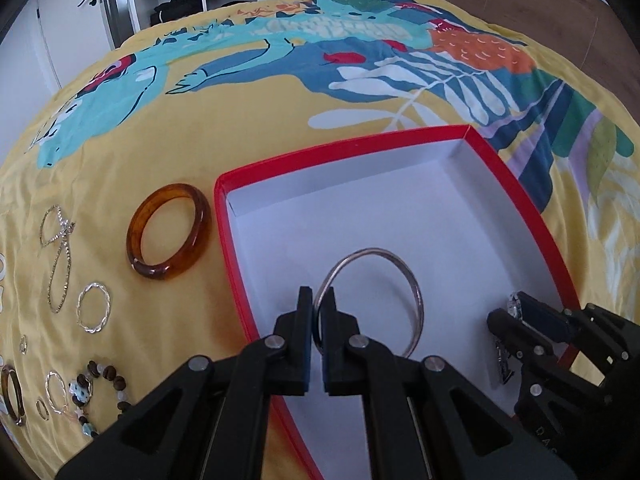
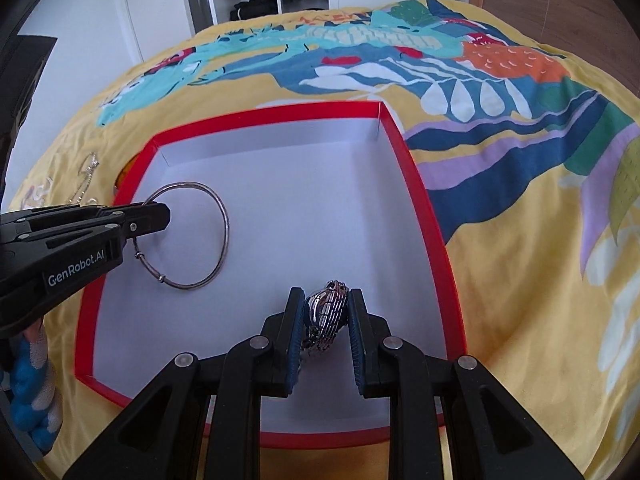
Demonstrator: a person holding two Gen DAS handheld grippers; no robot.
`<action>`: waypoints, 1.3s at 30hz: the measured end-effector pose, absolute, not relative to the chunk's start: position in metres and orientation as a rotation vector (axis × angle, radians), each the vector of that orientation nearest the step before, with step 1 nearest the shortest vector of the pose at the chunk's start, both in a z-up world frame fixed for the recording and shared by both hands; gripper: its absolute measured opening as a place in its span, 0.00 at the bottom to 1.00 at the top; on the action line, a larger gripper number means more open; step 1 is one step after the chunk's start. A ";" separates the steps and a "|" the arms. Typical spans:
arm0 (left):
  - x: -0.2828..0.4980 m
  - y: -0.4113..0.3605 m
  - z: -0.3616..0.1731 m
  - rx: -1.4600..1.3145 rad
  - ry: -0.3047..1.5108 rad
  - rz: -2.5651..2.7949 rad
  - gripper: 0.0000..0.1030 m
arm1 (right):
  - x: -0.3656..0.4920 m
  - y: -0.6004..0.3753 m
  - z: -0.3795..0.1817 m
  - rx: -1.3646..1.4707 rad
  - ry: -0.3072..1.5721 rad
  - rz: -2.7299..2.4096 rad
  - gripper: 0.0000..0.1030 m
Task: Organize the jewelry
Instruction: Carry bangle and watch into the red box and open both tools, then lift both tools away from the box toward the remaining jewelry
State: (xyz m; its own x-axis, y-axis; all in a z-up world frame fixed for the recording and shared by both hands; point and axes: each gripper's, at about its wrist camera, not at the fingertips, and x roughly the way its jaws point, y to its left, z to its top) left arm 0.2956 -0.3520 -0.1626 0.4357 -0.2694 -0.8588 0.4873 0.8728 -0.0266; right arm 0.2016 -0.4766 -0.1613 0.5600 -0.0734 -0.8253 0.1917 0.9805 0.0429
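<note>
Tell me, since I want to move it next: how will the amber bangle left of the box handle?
The amber bangle looks thick and glossy, so it is probably rigid and may slip between the pads. Lying flat on the soft bedspread, it seems unlikely to roll. If it is glass or resin, it could chip.

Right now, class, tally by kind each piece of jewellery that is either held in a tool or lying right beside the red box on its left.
Thin silver bangle: 1, pinched in the left tool over the red box
Metal-strap watch: 1, gripped in the right tool
Amber bangle: 1, on the bedspread
Total: 3
</note>
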 end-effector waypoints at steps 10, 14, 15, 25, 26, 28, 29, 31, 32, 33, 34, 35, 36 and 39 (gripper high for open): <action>0.292 -0.358 -0.155 0.267 0.992 -0.469 0.23 | 0.197 -0.476 -0.155 0.105 0.973 -0.186 0.43; 0.284 -0.351 -0.127 0.251 0.941 -0.477 0.33 | 0.184 -0.478 -0.137 0.116 0.944 -0.206 0.44; 0.280 -0.348 -0.118 0.247 0.929 -0.480 0.33 | 0.180 -0.478 -0.131 0.117 0.935 -0.209 0.45; 0.224 -0.272 -0.029 0.184 0.812 -0.447 0.33 | 0.116 -0.462 -0.055 0.208 0.803 -0.250 0.45; 0.217 -0.262 -0.020 0.187 0.802 -0.437 0.33 | 0.110 -0.458 -0.048 0.214 0.789 -0.247 0.45; 0.203 -0.237 -0.004 0.184 0.778 -0.404 0.33 | 0.098 -0.445 -0.031 0.224 0.755 -0.234 0.45; 0.197 -0.223 0.003 0.179 0.768 -0.387 0.33 | 0.092 -0.437 -0.022 0.226 0.739 -0.224 0.45; 0.183 -0.193 0.018 0.170 0.749 -0.358 0.33 | 0.083 -0.422 -0.008 0.224 0.711 -0.200 0.45; 0.177 -0.180 0.024 0.171 0.741 -0.340 0.33 | 0.079 -0.413 -0.001 0.222 0.697 -0.185 0.45; 0.171 -0.166 0.030 0.173 0.732 -0.320 0.33 | 0.073 -0.403 0.006 0.216 0.681 -0.168 0.45; 0.165 -0.152 0.034 0.171 0.722 -0.304 0.33 | 0.069 -0.395 0.013 0.210 0.670 -0.154 0.45; 0.160 -0.138 0.039 0.167 0.715 -0.286 0.33 | 0.065 -0.386 0.019 0.204 0.659 -0.138 0.45; 0.155 -0.124 0.044 0.161 0.709 -0.265 0.33 | 0.060 -0.376 0.026 0.196 0.646 -0.120 0.45; 0.142 -0.083 0.056 0.128 0.697 -0.207 0.34 | 0.046 -0.352 0.044 0.174 0.616 -0.086 0.45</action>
State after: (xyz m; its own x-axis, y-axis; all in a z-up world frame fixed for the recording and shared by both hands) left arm 0.1423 -0.0830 0.0564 0.7476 -0.1464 -0.6478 0.2317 0.9716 0.0478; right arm 0.0463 -0.3522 0.0435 0.8133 -0.0278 -0.5812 0.1316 0.9818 0.1371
